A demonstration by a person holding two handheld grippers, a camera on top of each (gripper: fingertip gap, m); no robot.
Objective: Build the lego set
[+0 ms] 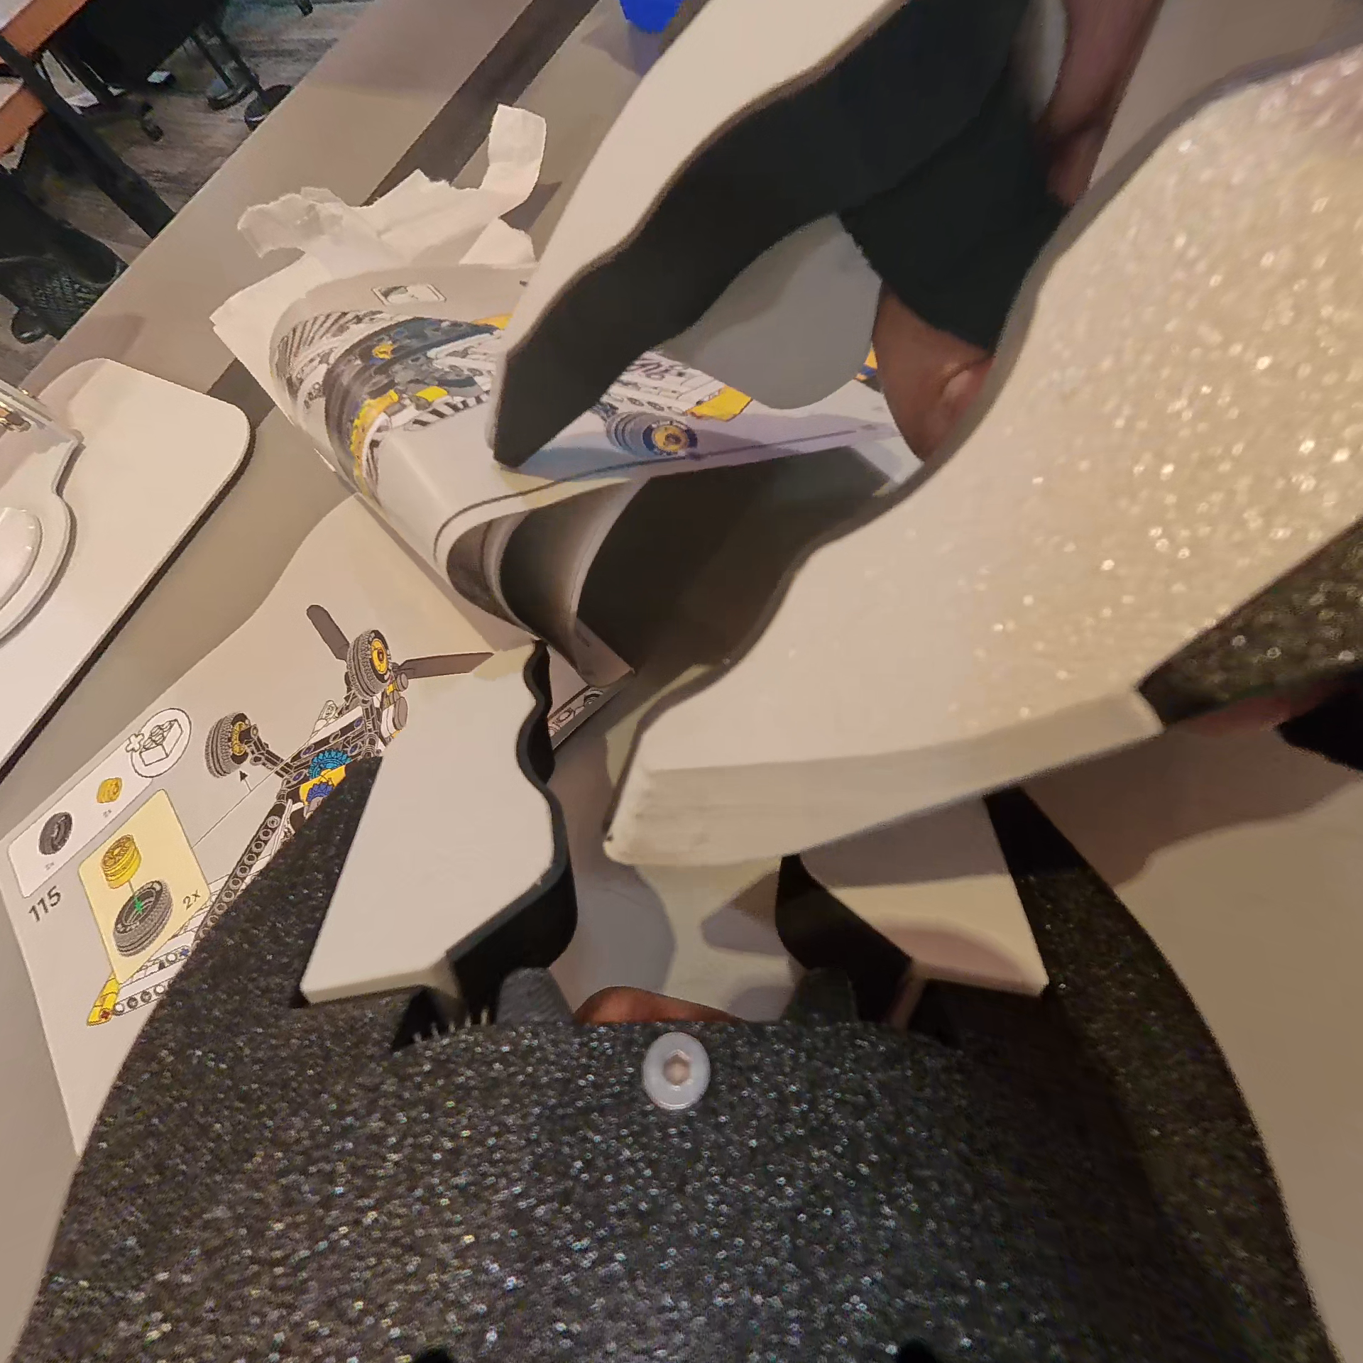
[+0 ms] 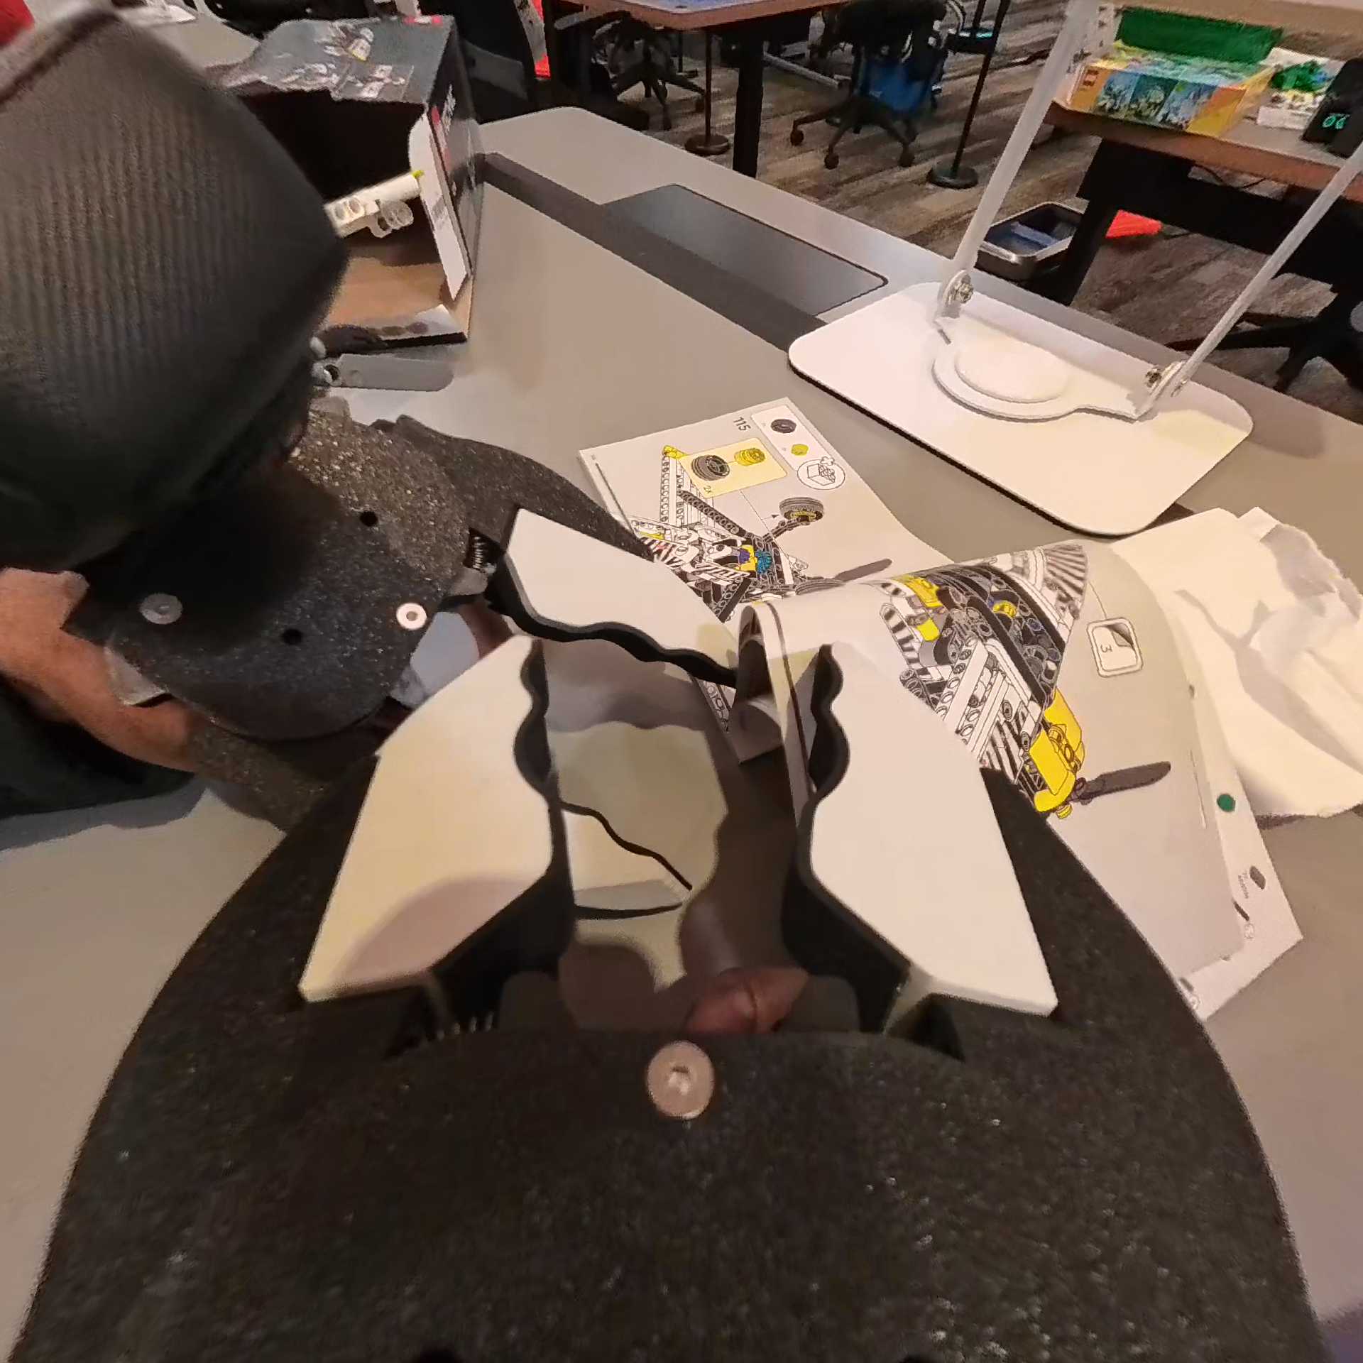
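An open instruction booklet [image 2: 737,487] with drawings of a yellow and grey model lies on the grey table [image 2: 627,354]. Several of its pages [image 2: 959,649] are lifted and curl up in an arch; they also show in the left wrist view [image 1: 457,472]. My right gripper [image 2: 678,664] is open, and the curled page edge stands between its fingers, close to the right fingertip [image 2: 830,686], without being pinched. My left gripper [image 1: 664,686] is open too. Its left fingertip [image 1: 542,667] reaches the foot of the curl, just above the flat page [image 1: 243,737]. Its other finger is hidden behind my right gripper's finger [image 1: 922,590].
A white lamp base [image 2: 1032,413] stands behind the booklet; it also shows in the left wrist view [image 1: 133,457]. Crumpled white paper [image 2: 1291,664] lies to the right. A black box [image 2: 369,96] sits at the far left of the table. Chairs and desks stand beyond. From either gripper's tips it is about 25 cm to the white lamp base [image 2: 1032,413].
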